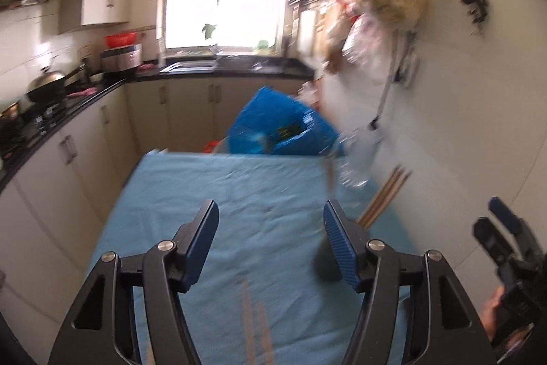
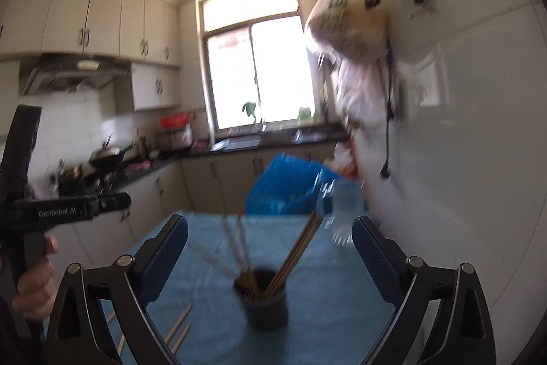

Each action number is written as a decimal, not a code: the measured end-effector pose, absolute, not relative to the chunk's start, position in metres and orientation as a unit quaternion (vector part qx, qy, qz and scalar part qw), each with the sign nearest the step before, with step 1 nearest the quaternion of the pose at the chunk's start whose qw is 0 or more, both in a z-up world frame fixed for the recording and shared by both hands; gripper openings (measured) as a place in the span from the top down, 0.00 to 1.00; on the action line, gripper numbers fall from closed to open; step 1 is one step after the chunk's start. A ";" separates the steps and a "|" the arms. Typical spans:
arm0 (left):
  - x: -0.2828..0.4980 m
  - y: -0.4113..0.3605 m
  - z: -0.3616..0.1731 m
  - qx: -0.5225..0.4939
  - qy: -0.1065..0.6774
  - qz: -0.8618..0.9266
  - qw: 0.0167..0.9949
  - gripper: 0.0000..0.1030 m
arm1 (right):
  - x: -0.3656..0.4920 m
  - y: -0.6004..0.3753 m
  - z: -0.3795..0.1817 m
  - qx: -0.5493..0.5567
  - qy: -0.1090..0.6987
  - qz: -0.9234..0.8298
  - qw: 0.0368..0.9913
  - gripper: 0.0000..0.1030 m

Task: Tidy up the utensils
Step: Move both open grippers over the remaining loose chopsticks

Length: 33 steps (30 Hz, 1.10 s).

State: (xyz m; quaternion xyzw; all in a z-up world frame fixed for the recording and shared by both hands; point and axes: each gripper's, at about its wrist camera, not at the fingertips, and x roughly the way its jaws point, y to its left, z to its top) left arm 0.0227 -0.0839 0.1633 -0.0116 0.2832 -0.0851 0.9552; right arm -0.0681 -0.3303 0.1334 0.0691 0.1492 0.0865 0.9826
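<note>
A dark round cup stands on the blue tablecloth, holding wooden chopsticks and thin sticks that lean outward. My right gripper hovers just before the cup, open wide, with nothing between its fingers. Loose chopsticks lie on the cloth to the cup's left. In the left wrist view my left gripper is open over the cloth with nothing in it. The cup is half hidden behind its right finger, and blurred loose chopsticks lie below.
A blue bag and a clear plastic bottle sit at the table's far end. The white tiled wall runs close along the right, with bags hanging on it. A counter with a wok runs along the left.
</note>
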 end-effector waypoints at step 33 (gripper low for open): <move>0.020 0.104 -0.035 -0.125 0.540 0.001 0.832 0.56 | 0.047 -0.174 -0.029 0.108 0.535 0.146 0.825 0.69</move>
